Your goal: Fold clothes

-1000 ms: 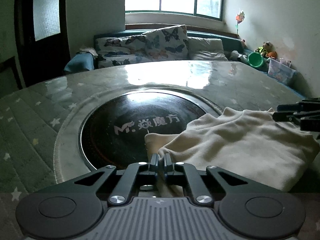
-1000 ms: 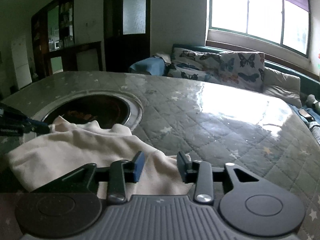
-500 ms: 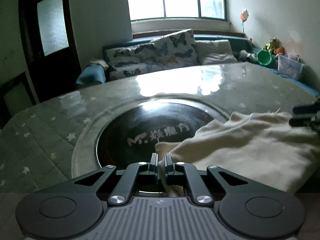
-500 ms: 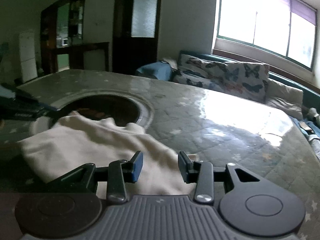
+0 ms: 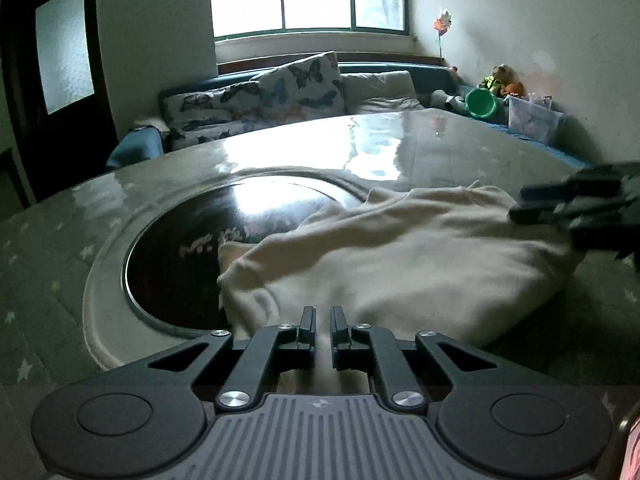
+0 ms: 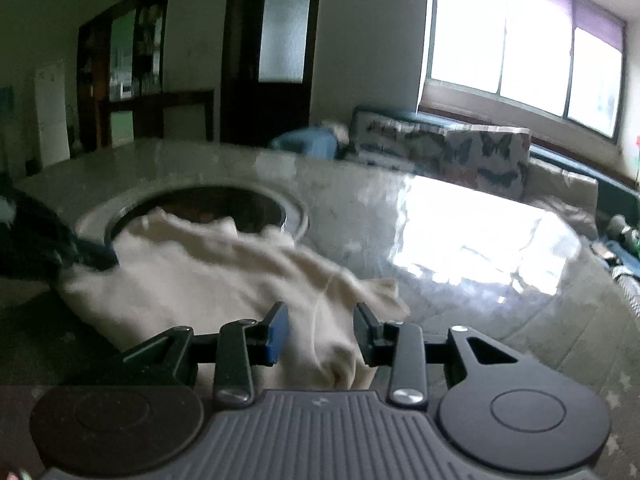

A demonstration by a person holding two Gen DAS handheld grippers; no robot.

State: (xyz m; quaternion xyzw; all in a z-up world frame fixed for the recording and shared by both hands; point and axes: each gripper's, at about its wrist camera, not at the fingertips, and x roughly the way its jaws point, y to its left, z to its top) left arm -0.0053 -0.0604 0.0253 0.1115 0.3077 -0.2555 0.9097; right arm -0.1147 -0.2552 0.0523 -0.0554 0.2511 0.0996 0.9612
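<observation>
A cream garment [image 5: 400, 248] lies crumpled on the quilted table, partly over the dark round glass inset [image 5: 192, 248]. My left gripper [image 5: 323, 326] is shut on the garment's near edge, with a thin fold of cloth pinched between its fingers. In the right wrist view the same garment [image 6: 200, 264] stretches to the left. My right gripper [image 6: 322, 332] has a bunched edge of it between its jaws, which are closing but still stand apart from the cloth. Each gripper shows in the other's view: the right gripper [image 5: 580, 208] and the left gripper [image 6: 60, 248].
The table [image 5: 280, 152] has a glossy, star-patterned cover. Behind it stands a sofa with butterfly cushions [image 5: 280, 92], and a green bucket [image 5: 482, 102] and a clear box [image 5: 532, 120] sit in the far right corner. A dark door [image 6: 280, 40] is at the back.
Both grippers have slid across the table and the garment has shifted with them. The right jaws have narrowed around the bunched edge. The left stays shut on its fold.
</observation>
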